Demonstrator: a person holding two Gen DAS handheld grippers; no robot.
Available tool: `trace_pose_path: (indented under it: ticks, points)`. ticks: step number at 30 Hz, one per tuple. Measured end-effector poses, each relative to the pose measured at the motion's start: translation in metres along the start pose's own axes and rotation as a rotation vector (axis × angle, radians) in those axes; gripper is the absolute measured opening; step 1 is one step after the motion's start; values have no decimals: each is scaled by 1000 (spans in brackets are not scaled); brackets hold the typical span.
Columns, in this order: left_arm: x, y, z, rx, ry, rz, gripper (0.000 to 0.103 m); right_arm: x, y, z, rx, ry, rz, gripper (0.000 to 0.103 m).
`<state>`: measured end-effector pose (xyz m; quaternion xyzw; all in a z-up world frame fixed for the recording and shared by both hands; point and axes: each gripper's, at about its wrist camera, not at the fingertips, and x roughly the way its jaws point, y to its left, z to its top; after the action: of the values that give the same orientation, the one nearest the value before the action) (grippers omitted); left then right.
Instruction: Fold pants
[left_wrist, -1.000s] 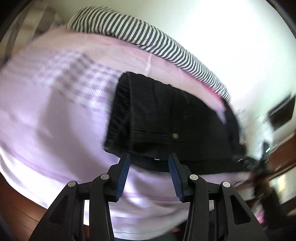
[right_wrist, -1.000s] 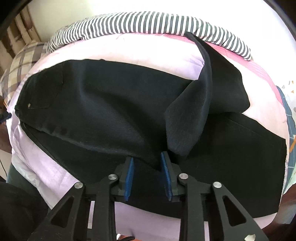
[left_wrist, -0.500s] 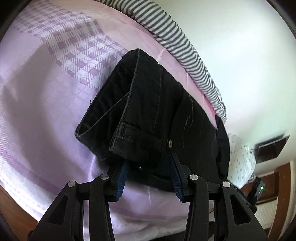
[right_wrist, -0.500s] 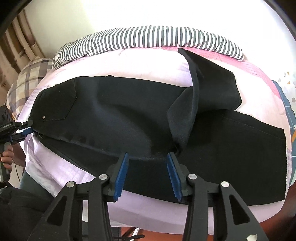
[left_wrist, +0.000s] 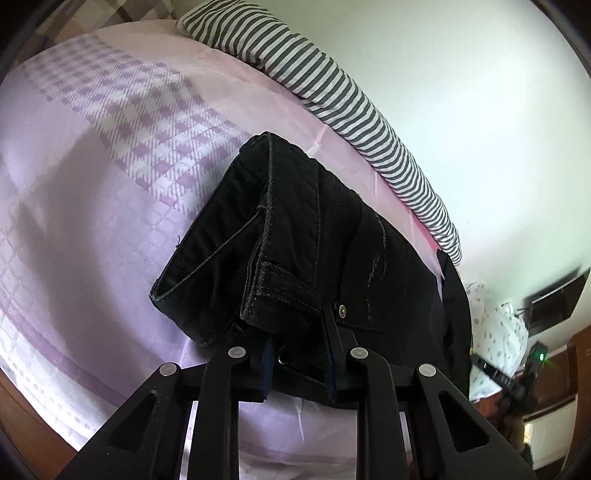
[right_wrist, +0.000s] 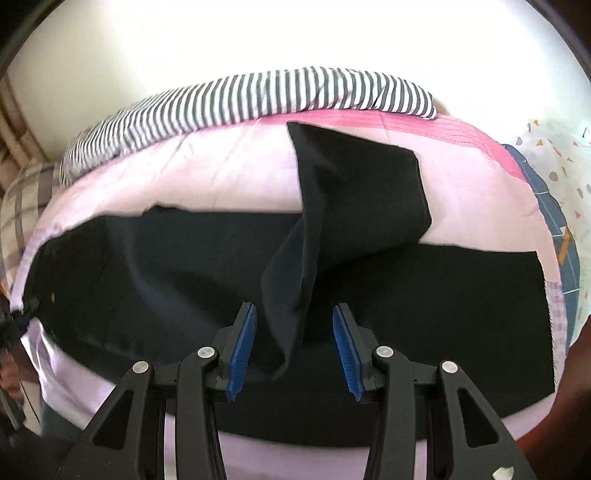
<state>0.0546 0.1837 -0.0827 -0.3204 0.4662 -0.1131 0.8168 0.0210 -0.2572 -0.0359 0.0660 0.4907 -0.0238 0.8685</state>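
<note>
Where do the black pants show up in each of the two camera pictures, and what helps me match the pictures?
Left wrist view: the black pants fill the centre, waistband end nearest, between the fingers of the left gripper.
Right wrist view: the black pants stretch across the middle, with one leg twisted up above the open right gripper.
Shared landmark: the striped pillow along the bed's far edge.

Pants (right_wrist: 184, 266) lie across the bedspread (right_wrist: 229, 173), striped pillow (right_wrist: 280, 92) behind them.
</note>
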Motion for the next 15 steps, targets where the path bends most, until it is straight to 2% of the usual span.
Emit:
trace_pose_path:
  ticks: [7, 12, 13, 15]
  points:
    - [3, 6, 0, -10, 12, 2, 22, 33, -4, 52, 25, 26, -86, 36]
    - [4, 5, 1, -4, 18, 17, 21, 59, 0, 75, -9, 58, -162, 34]
    - [4, 6, 2, -10, 21, 17, 21, 65, 2, 80, -13, 68, -174, 31]
    - [4, 6, 3, -11, 22, 18, 21, 72, 1, 83, -10, 80, -170, 18]
